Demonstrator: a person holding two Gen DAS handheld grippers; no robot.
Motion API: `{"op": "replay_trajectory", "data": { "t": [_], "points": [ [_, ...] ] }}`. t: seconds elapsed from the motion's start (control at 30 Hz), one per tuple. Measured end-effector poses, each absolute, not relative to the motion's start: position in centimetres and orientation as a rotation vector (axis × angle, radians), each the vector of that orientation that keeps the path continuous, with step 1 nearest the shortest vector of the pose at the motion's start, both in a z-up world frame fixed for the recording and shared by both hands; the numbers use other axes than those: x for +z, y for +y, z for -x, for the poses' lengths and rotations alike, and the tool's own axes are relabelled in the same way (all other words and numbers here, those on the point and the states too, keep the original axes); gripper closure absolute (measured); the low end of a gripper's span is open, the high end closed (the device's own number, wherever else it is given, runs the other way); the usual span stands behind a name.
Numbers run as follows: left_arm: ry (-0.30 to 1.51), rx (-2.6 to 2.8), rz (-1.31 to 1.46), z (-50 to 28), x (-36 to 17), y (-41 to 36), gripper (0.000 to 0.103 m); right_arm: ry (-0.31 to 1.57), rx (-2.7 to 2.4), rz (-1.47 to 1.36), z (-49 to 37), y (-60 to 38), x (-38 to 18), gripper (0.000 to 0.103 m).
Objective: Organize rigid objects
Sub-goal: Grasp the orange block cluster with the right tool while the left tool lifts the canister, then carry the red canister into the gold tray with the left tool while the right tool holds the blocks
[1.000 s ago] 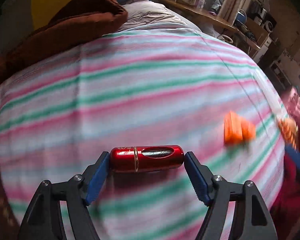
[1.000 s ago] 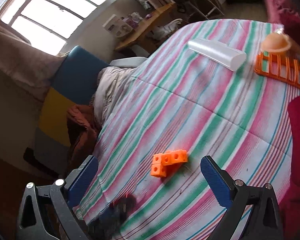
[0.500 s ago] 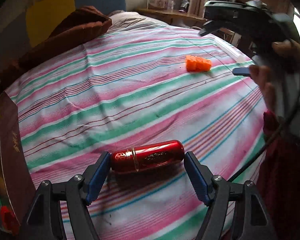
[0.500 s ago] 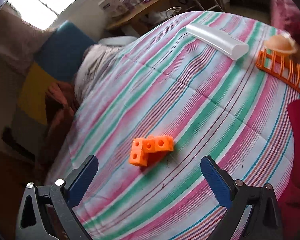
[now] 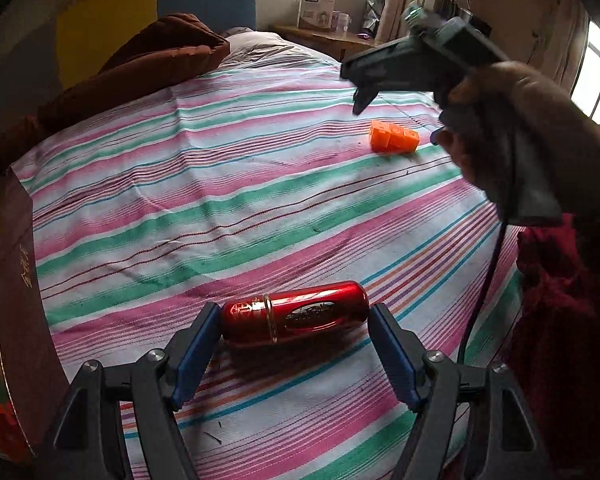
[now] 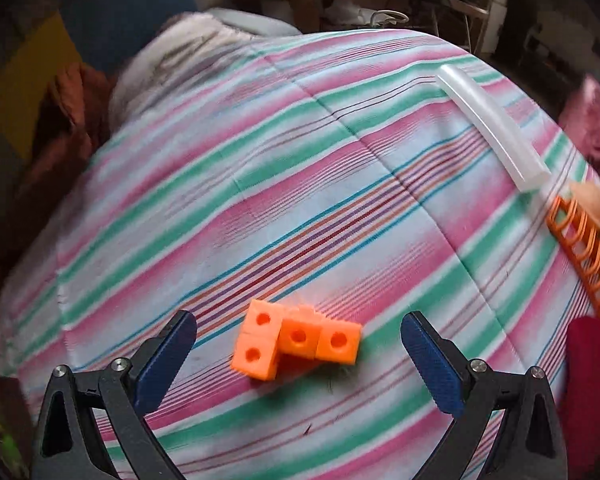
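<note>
A bed under a pink, green and white striped sheet filled the room, a brown cushion at its head and a wooden table beyond. The left gripper clasped a glossy red metal capsule end to end, pads wide apart. The right gripper hung spread wide around a cluster of orange plastic cubes, not touching it.

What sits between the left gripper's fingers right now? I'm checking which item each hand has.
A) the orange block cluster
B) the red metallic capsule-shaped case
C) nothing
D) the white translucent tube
B: in the left wrist view the red metallic capsule-shaped case lies crosswise between the left gripper fingers, its ends against both pads.
</note>
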State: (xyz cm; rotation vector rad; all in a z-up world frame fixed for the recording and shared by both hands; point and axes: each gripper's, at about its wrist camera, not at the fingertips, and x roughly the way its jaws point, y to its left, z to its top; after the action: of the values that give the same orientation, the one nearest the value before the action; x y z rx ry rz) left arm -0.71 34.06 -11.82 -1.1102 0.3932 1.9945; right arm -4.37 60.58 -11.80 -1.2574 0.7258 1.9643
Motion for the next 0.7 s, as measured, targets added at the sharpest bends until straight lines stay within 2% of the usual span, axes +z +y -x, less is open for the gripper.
{"op": "replay_trajectory", "data": {
  "t": [0.03,0.07,0.1,0.3,0.47,0.57,0.7],
  "points": [
    [0.391,1.994,1.109,0.8,-11.8,34.0,0.027,0.693,1.960,1.269,4.6,60.4,-12.1,0.025],
    [0.389,1.994,1.107,0.8,-11.8,33.9,0.027,0.660,1.959,1.291,4.8,60.0,-12.6,0.037],
    [0.387,1.994,1.102,0.7,-11.8,33.8,0.027,0.627,1.951,1.309,4.9,59.6,-12.8,0.040],
    [0.391,2.001,1.087,0.6,-11.8,33.6,0.027,0.571,2.200,1.416,5.2,54.2,-12.6,0.039],
    [0.385,2.008,1.108,0.4,-11.3,33.1,0.027,0.360,2.305,1.496,5.6,50.1,-13.2,0.031],
    [0.378,2.018,1.093,-0.3,-10.5,32.4,0.027,0.384,2.316,1.481,5.3,50.3,-13.3,0.030],
    [0.380,2.035,1.045,-1.2,-8.6,31.4,0.027,0.327,2.334,1.455,4.9,50.0,-13.6,0.029]
  ]
}}
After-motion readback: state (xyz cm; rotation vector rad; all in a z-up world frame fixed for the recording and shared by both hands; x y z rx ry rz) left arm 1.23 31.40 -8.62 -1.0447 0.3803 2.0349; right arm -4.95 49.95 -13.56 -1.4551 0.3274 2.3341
